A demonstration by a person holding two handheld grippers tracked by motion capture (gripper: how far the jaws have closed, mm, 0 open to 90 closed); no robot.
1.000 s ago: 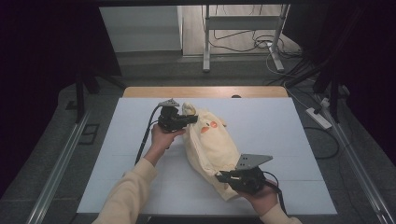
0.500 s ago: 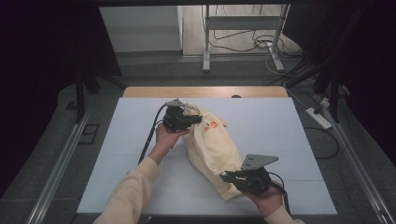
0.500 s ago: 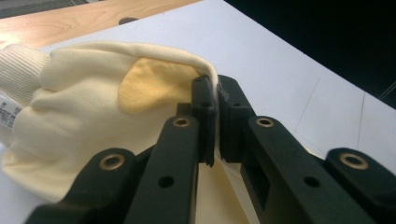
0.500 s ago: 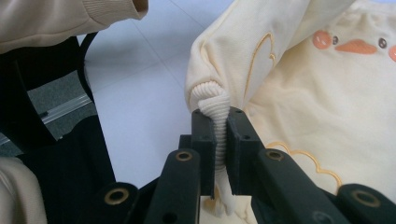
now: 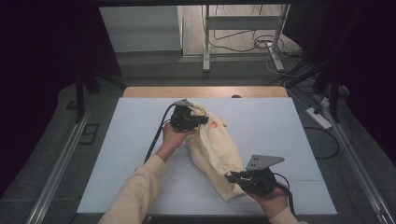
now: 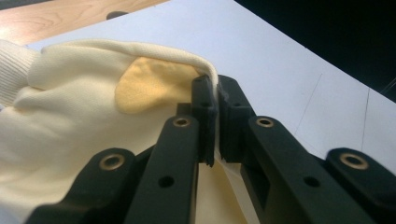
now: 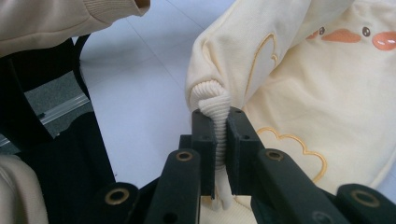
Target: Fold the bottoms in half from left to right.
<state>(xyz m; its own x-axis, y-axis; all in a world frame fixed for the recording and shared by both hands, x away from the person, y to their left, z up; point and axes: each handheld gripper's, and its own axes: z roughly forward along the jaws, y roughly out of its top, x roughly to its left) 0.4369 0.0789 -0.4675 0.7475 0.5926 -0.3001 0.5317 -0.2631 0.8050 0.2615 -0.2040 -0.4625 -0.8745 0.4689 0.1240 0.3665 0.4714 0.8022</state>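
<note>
A cream sweatshirt (image 5: 215, 144) with orange duck marks lies bunched across the middle of the white table (image 5: 280, 126). My left gripper (image 5: 201, 119) holds its far end, jaws shut on a fold of the fabric (image 6: 211, 79) beside a yellow patch (image 6: 149, 84). Near the front edge, my right gripper (image 5: 229, 176) is shut on the sweatshirt's ribbed cuff (image 7: 215, 105). In the right gripper view the duck face (image 7: 345, 35) shows at the upper right.
A wooden strip (image 5: 205, 91) runs along the table's far edge. Metal rails (image 5: 60, 158) flank the table on both sides. Cables and a power strip (image 5: 320, 117) lie on the floor to the right, and a stand's legs (image 5: 205, 60) rise behind.
My left gripper has carried its end of the sweatshirt to the right and slightly away from me, stretching the cloth. The right gripper has shifted a little to the right with the cuff.
</note>
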